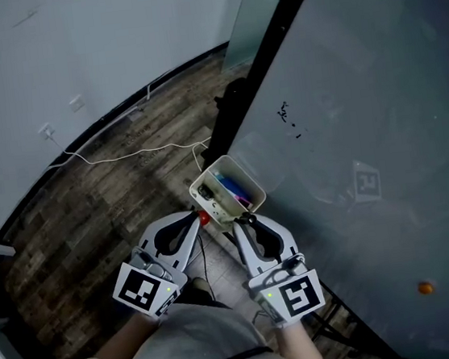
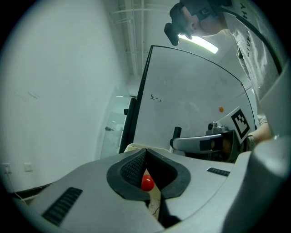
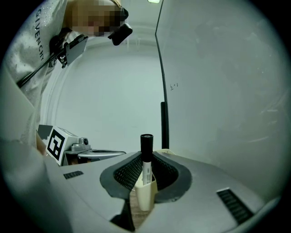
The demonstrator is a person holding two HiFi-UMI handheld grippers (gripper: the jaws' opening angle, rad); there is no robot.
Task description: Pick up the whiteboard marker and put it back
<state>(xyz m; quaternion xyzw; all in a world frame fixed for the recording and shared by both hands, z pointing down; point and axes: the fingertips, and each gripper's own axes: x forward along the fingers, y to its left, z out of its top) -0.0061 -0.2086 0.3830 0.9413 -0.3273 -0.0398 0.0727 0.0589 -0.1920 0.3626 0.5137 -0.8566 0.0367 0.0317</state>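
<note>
While the right gripper (image 3: 146, 158) looks along its own jaws, the two dark ribbed pads are pinching the whiteboard marker (image 3: 146, 166). It stands upright between them, with its black cap rising above the pads and its white barrel below. The marker's lower end sits inside a cream holder (image 3: 144, 196) just under the jaws.

The left gripper (image 2: 146, 150) has its jaws pressed together at the tips. Through the hollow behind the tips a small red rounded thing (image 2: 147, 183) shows; whether it touches the pads cannot be told.

Seen from the head view, both grippers point at the cream holder, which hangs at the left edge of a large grey whiteboard (image 1: 363, 117). The left gripper is at the holder's lower left corner, beside the red thing, and the right gripper is at the holder's lower edge. Other coloured markers (image 1: 234, 190) lie inside the holder.

Below is a dark wood-plank floor (image 1: 113, 196) with a thin white cable (image 1: 124, 156) across it. A pale wall (image 1: 71, 55) stands beyond.
</note>
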